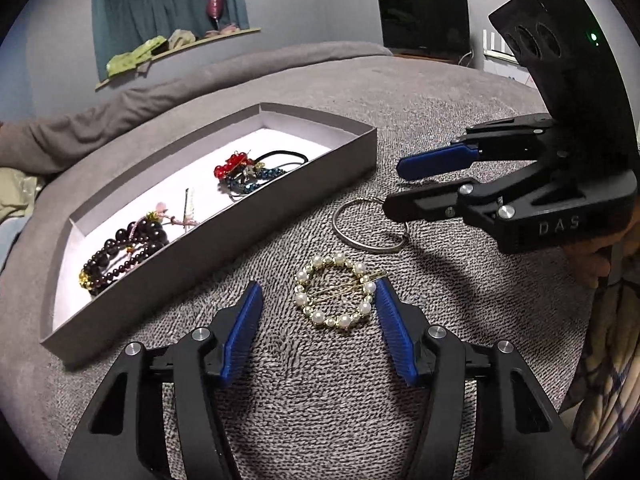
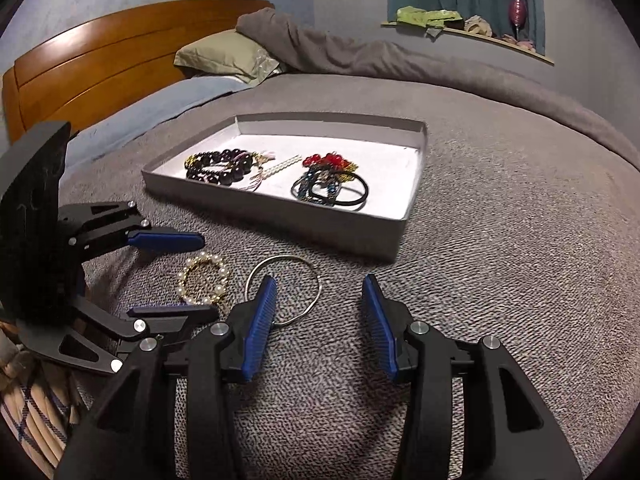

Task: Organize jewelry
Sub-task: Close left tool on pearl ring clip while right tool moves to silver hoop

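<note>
A round pearl hair clip [image 1: 318, 316] lies on the grey blanket between the blue pads of my left gripper [image 1: 318, 286]. The right pad is close against its edge, the left pad stands apart, so the gripper is open. Beyond it lies a thin silver bangle [image 1: 347, 240]. My right gripper [image 1: 394, 187] comes in from the right, open, its lower finger over the bangle's rim. In the right wrist view the right gripper [image 2: 320, 282] straddles the bangle [image 2: 280, 257] without pressing it. The left gripper [image 2: 209, 276] brackets the pearl clip [image 2: 183, 282].
An open grey box [image 1: 224, 236] [image 2: 280, 220] holds dark bead bracelets [image 2: 220, 166], red beads [image 2: 324, 160], black hair ties [image 2: 352, 196] and a pearl bar [image 2: 285, 165]. Behind it are a pillow [image 2: 224, 54] and wooden headboard [image 2: 100, 64]. A hand [image 1: 592, 258] holds the right gripper.
</note>
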